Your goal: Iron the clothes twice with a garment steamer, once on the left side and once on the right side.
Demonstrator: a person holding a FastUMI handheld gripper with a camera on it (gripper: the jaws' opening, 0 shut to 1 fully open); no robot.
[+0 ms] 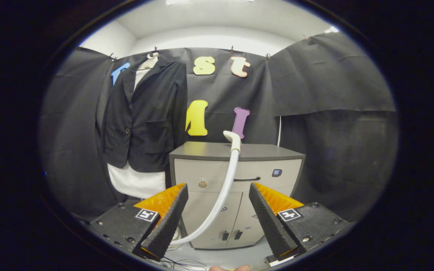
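Note:
A dark jacket [147,116] over a white shirt [136,182] hangs on the booth wall, beyond my fingers and to their left. The garment steamer head [232,137] rests on top of a grey cabinet [236,150], straight ahead and well beyond the fingers. Its white hose [222,192] curves down the cabinet front and passes behind the gap between my fingers toward the floor. My gripper [219,190] is open, fingers wide apart, nothing between them.
The cabinet has a drawer with a dark handle [247,179] and two lower doors [224,222]. Black cloth walls close in on the left, back and right. Thin cables [181,261] lie on the floor by the left finger.

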